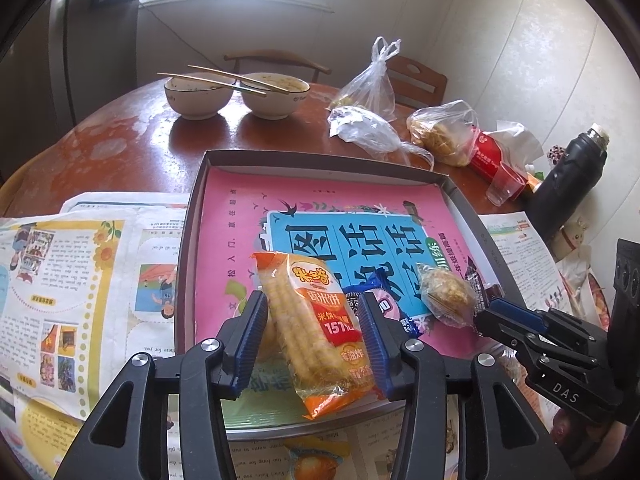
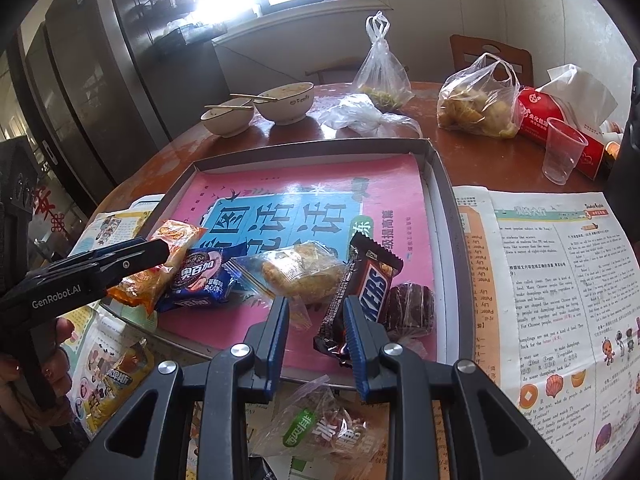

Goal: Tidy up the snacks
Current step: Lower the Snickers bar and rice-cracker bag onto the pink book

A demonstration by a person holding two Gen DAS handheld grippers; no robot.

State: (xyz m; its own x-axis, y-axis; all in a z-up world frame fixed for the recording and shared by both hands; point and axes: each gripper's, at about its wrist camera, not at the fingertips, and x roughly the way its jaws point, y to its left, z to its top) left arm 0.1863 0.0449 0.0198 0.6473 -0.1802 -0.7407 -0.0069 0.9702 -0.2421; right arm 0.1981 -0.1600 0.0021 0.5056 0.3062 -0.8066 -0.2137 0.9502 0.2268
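Left wrist view: the left gripper (image 1: pixel 314 330) has its blue-padded jaws partly parted on either side of the orange rice-cracker packet (image 1: pixel 316 336). The packet stands in the gap, its long axis running away from the camera toward the far rim of the shallow grey cardboard tray (image 1: pixel 192 216). The pads look just clear of the wrapper, so it seems released rather than gripped. It lies at the tray's near edge, on the pink book cover lining the tray. Right of it sit a blue biscuit packet (image 1: pixel 376 300) and a clear-wrapped pastry (image 1: pixel 446 294).

Right wrist view: the right gripper (image 2: pixel 316 320) shows narrow, empty jaws. The black-and-brown Snickers bar (image 2: pixel 356 288) lies on the tray just beyond, beside the right pad but not between them. A clear-wrapped snack (image 2: pixel 316 432) lies on the newspaper over the desk, under these jaws and outside the tray's near rim. That makes the right hand the nearer one for it.
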